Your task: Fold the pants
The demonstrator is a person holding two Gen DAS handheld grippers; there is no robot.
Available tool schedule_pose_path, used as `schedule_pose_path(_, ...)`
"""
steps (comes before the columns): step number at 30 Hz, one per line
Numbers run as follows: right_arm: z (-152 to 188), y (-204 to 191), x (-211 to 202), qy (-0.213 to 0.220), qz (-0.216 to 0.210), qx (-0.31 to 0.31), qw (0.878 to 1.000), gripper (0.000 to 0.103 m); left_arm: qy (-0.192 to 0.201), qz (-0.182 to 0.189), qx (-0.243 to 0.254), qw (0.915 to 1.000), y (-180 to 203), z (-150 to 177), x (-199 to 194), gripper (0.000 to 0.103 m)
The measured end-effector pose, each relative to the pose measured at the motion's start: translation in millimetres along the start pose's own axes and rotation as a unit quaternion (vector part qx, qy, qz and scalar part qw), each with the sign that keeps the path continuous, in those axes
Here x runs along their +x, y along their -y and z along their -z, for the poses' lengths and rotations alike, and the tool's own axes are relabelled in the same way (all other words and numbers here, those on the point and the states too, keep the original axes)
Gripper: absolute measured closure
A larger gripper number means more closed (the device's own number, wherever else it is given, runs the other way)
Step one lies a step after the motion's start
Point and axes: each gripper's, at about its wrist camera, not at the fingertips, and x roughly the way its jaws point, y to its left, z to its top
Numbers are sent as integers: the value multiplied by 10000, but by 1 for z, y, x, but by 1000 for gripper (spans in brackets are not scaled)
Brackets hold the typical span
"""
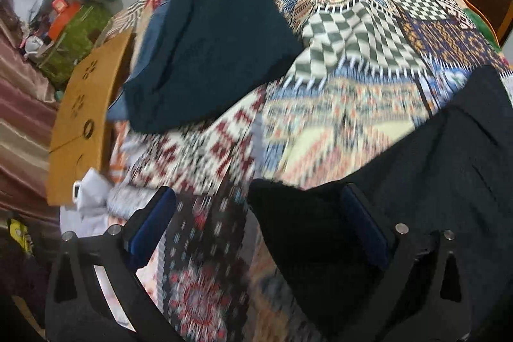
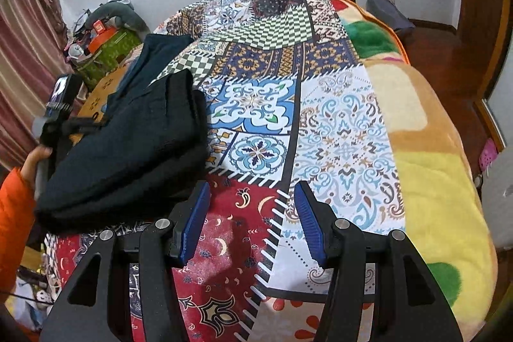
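Note:
Folded black pants (image 2: 128, 153) lie on the left side of the patchwork bedspread (image 2: 336, 124). In the left wrist view the black pants (image 1: 433, 169) fill the lower right, with their edge between the fingers. My left gripper (image 1: 256, 204) is open, its right finger over the black cloth. It also shows in the right wrist view (image 2: 64, 130) at the pants' left edge. My right gripper (image 2: 253, 197) is open and empty, to the right of the pants. A dark teal folded garment (image 1: 211, 47) lies further back on the bed.
A tan wooden board (image 1: 86, 104) stands at the bed's left edge. A green box with clutter (image 2: 105, 53) sits by the wall. A yellow and orange blanket (image 2: 433, 181) covers the bed's right side. Striped curtains (image 2: 25, 53) hang at the left.

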Motion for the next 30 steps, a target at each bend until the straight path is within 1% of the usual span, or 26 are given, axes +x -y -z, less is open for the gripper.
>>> schedule_pose_path(2, -1, -2, -1, 35, -7, -34, 10000, 52, -52, 88, -97, 9999, -6, 15, -10, 0)
schedule_pose_path(4, -1, -7, -3, 67, -39, -99, 9999, 52, -116, 325, -283, 9990, -12, 33, -21, 0)
schedule_pose_path(8, -1, -16, -5, 105, -82, -252, 9996, 52, -35, 570, -495, 9971, -14, 61, -42, 0)
schedule_pose_path(12, -2, -25, -8, 147, -115, -351, 9992, 52, 97, 704, -543, 9960, -5, 82, -62, 0)
schedule_pose_path(16, -3, -29, -9, 192, -122, -443, 9988, 51, 175, 1037, -546, 9930, 4, 99, -77, 0)
schedule_pose_path(19, -4, -31, -9, 201, -113, -473, 9986, 51, 180, 1357, -507, 9893, 8, 103, -83, 0)
schedule_pose_path(21, -6, -32, -7, 188, -108, -504, 9985, 51, 203, 1439, -584, 9877, 7, 101, -87, 0)
schedule_pose_path(23, -9, -35, -5, 175, -110, -575, 9981, 51, 342, 1371, -652, 9878, 6, 97, -94, 0)
schedule_pose_path(25, -11, -37, -4, 175, -110, -649, 9977, 51, 562, 1255, -637, 9885, 6, 88, -103, 0)
schedule_pose_path(27, -17, -39, 1, 162, -123, -715, 9972, 51, 769, 1145, -567, 9888, 7, 76, -111, 0)
schedule_pose_path(30, -25, -42, 9, 122, -163, -813, 9965, 51, 996, 1113, -408, 9879, 12, 54, -117, 0)
